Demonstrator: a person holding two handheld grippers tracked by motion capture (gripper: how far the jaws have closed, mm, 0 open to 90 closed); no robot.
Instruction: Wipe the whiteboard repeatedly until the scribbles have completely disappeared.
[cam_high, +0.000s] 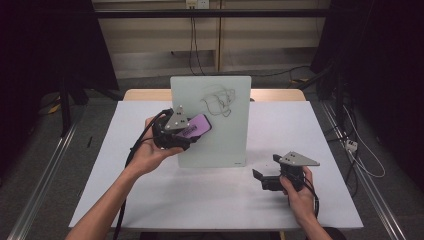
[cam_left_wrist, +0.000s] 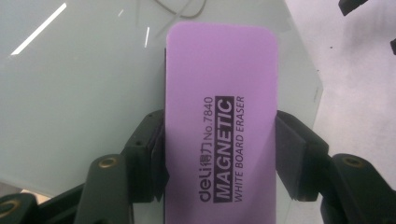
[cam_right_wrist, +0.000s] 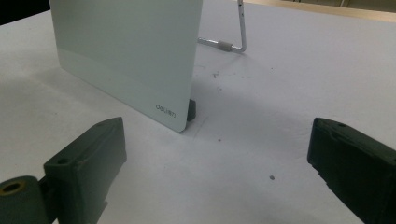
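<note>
At centre frame, the left gripper (cam_high: 192, 132), clamped on the purple magnetic eraser (cam_left_wrist: 222, 116), nears the glass whiteboard (cam_high: 220, 145); wiping its scribble (cam_high: 218, 101) likely follows, right gripper (cam_high: 260, 177) agape.

Purple magnetic eraser (cam_left_wrist: 219, 116), held flat against upright glass whiteboard (cam_high: 220, 135)

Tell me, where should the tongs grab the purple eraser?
Across its two long edges near the lower end, as the left tongs do now. The flat purple rectangular magnetic eraser is narrow enough there, and its far end stays free to wipe the upright glass whiteboard.
</note>
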